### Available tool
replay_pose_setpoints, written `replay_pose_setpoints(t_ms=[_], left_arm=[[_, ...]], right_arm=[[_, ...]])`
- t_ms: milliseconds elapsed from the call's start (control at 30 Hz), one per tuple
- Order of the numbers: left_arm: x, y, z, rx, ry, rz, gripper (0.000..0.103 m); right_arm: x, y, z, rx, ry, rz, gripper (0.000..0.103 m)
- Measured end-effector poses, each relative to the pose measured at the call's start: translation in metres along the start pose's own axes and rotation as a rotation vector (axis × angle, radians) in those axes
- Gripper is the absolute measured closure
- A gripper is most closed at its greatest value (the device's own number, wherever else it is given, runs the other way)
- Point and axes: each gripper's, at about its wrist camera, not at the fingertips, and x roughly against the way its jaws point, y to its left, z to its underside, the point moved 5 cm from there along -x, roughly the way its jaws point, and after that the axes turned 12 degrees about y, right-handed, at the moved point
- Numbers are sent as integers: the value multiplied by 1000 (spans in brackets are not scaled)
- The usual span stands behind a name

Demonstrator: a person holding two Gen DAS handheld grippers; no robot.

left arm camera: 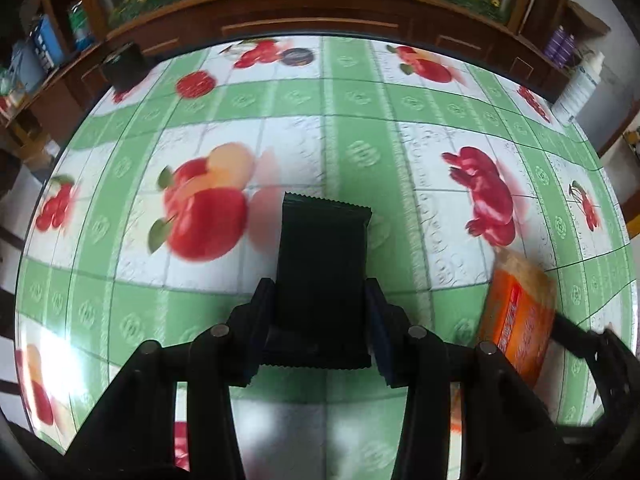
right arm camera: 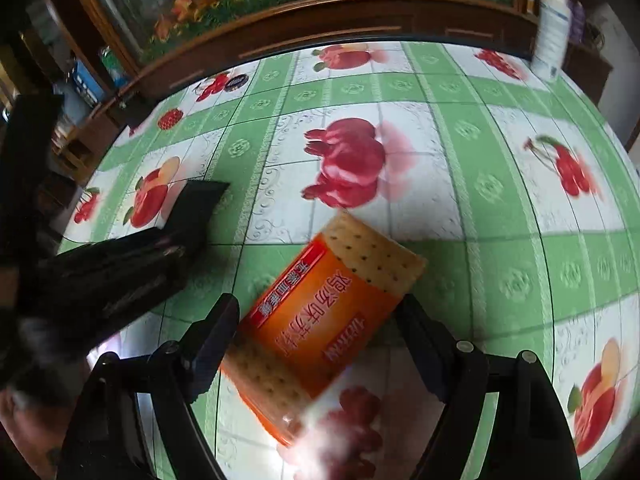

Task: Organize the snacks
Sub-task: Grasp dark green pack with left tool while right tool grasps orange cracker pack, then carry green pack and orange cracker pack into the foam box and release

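Crinkle-edged dark packet (left arm camera: 322,276) at frame centre pinched in our left gripper (left arm camera: 320,312), glossy orange cracker pack (right arm camera: 328,320) lying between our right gripper's (right arm camera: 320,320) spread fingers, shiny fruit-print tablecloth (left arm camera: 360,152), wooden cabinet (left arm camera: 312,16) along top.

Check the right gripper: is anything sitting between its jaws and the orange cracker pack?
Nothing visible. The orange cracker pack already lies at an angle between the open jaws of the right gripper, on the tablecloth. The left gripper with its dark packet sits off to the left.
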Motion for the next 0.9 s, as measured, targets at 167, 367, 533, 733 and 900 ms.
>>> replay_pose_setpoints(t_ms=[167, 367, 533, 733, 900], left_arm=[[4, 12, 16, 8, 14, 0, 56], [13, 16, 50, 10, 56, 69, 57], [23, 13, 93, -5, 78, 99, 57], [38, 9, 161, -31, 113, 133, 57], [50, 16, 214, -33, 104, 137, 57]], right_arm=[[-5, 15, 6, 129, 2, 68, 29], [2, 25, 41, 297, 31, 129, 47], [18, 22, 91, 354, 54, 96, 48], [33, 20, 145, 364, 64, 50, 48], [39, 28, 176, 377, 53, 25, 47]])
